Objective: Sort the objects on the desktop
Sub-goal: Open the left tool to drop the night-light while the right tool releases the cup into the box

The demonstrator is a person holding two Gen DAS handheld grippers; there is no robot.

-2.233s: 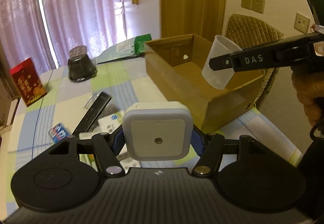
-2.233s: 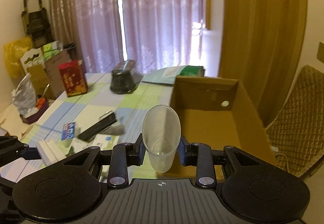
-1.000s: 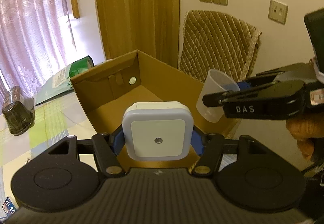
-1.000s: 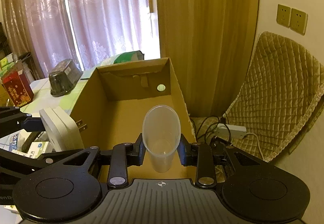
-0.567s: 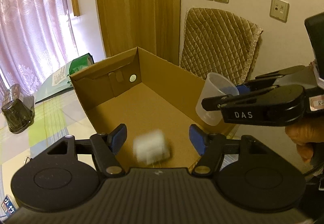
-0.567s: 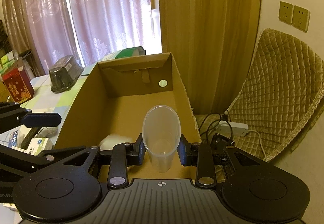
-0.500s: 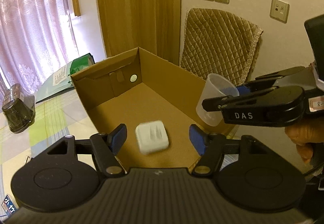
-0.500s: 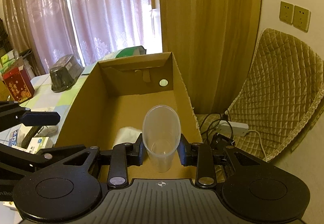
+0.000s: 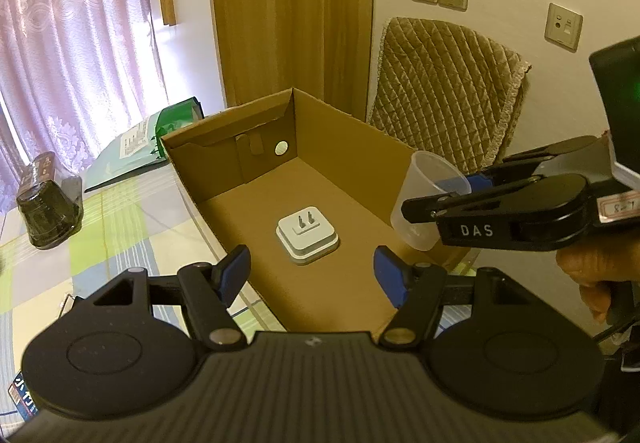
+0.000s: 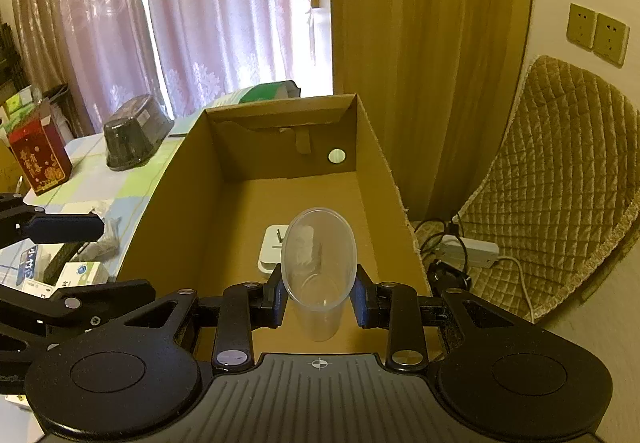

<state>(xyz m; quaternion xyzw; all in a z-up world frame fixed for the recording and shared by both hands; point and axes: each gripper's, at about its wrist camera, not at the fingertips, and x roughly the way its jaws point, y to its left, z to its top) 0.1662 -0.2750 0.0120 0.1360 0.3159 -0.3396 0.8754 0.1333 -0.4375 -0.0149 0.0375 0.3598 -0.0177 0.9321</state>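
Left wrist view: the left gripper [image 9: 312, 275] hangs over the cardboard box [image 9: 224, 167] with its jaws spread wide and holding nothing. Just ahead of the jaws and between them, the white plug-in night light [image 9: 307, 239] lies prongs-up on the box floor. To the right of these jaws, the right gripper [image 10: 319, 301] has its jaws clenched on a clear plastic cup [image 10: 318, 271], held above the box near its right wall.
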